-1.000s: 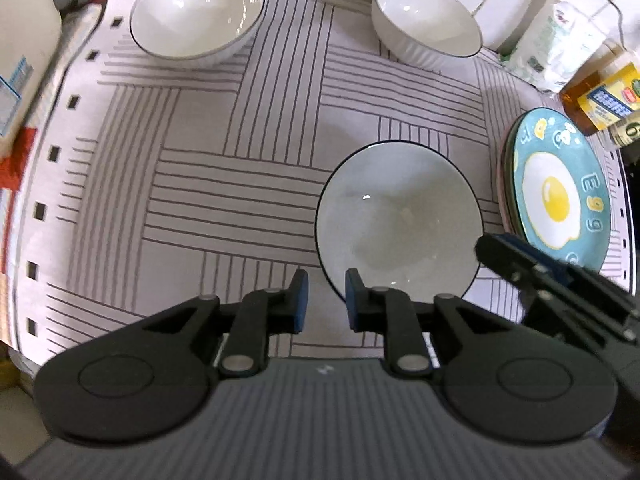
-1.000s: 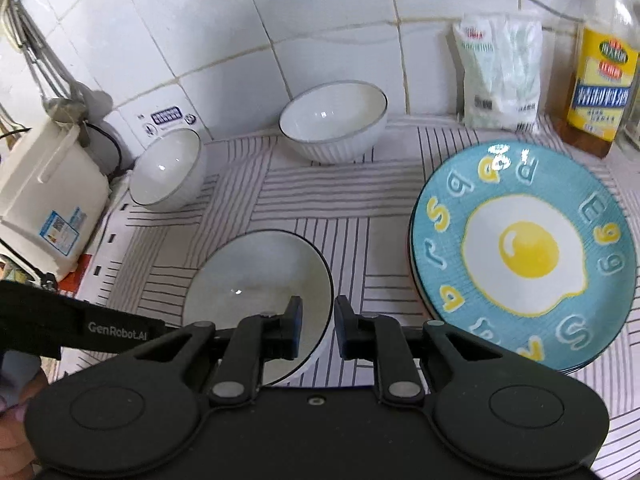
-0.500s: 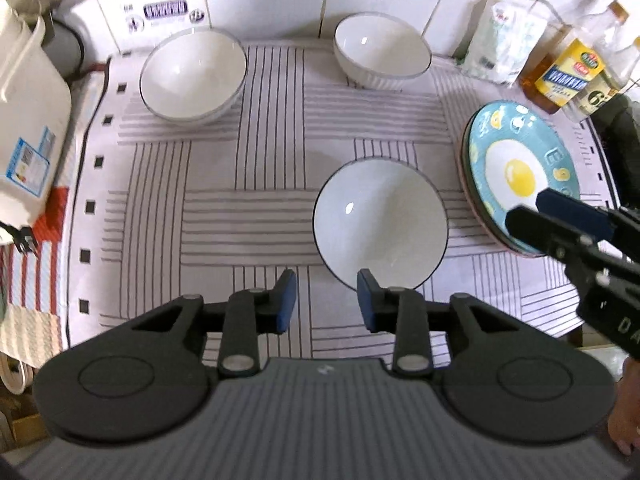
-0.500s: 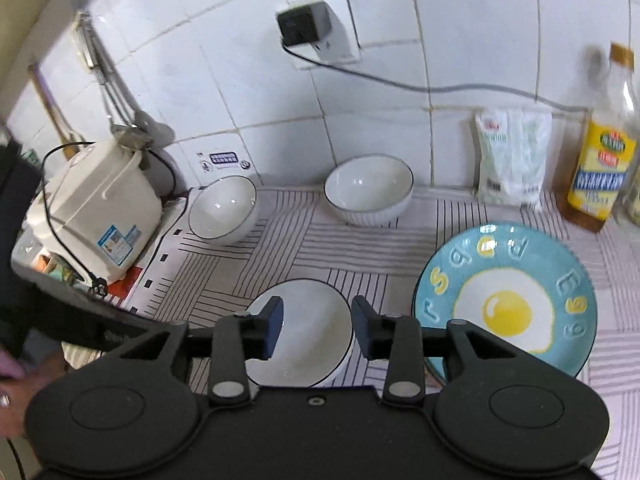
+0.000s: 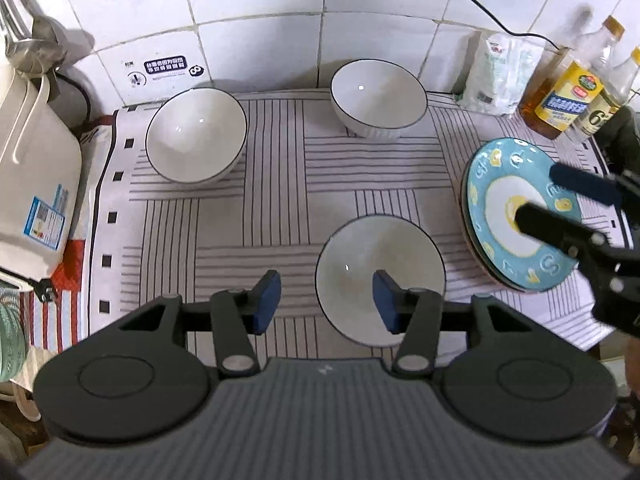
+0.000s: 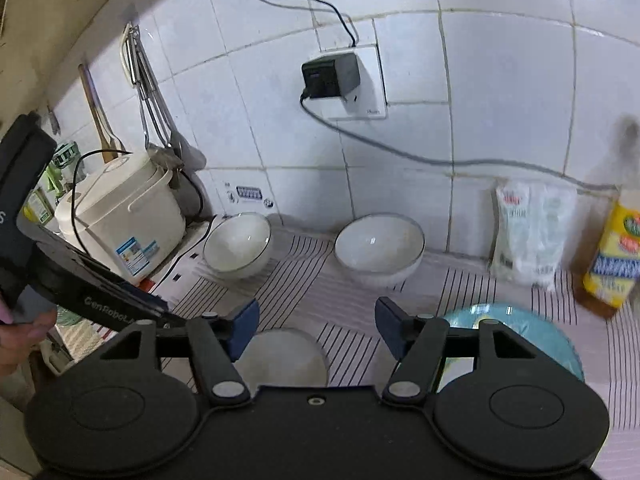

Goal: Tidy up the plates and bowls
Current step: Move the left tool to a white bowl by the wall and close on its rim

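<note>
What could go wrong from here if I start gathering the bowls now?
Two risks. The right claw hangs over the stacked blue egg-print plates; dropping carelessly could knock them, and they sit near the striped mat's edge. The glass oil bottle stands close behind the plates, so a wide swing could tip it. The near white bowl is smooth; an open left claw might slip on its rim.

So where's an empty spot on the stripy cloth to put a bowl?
Bare cloth lies in the middle, between the back-left bowl, back-right bowl and near bowl. The right is crowded: stacked plates, bottles, bag.
</note>
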Available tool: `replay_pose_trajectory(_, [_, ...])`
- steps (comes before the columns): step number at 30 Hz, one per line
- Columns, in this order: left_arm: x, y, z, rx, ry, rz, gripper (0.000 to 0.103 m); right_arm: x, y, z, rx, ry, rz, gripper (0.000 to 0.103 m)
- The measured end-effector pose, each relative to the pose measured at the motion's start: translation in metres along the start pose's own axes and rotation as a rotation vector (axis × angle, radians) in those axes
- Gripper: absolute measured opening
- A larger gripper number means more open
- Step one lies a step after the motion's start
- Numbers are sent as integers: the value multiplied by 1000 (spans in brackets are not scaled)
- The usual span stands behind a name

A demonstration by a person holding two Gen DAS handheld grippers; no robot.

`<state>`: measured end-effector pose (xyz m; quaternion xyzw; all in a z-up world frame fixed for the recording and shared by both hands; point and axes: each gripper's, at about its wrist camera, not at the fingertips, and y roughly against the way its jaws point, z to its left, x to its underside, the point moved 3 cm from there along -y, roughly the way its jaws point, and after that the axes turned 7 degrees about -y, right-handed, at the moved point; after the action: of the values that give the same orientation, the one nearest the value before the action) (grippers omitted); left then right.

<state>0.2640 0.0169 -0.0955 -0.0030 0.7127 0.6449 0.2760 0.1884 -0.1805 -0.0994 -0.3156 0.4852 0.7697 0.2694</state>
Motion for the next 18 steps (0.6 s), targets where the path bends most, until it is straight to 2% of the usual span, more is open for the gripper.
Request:
replay_pose_trajectory(3, [-7, -13, 0, -21, 5, 14, 53, -10, -11, -11, -1, 3, -14, 71])
replay_pose_trajectory(11, [-35, -53, 11, -91, 36, -54, 59, -17, -54, -41, -9, -80, -32, 73])
replay_pose_trajectory(15, [-57, -75, 16, -82, 44, -90, 61, -16, -80, -57, -10, -128, -25, 73])
replay_pose_trajectory(18, [-71, -93, 20, -59, 77, -123, 61, -18, -99, -74, -8, -215, -19, 73])
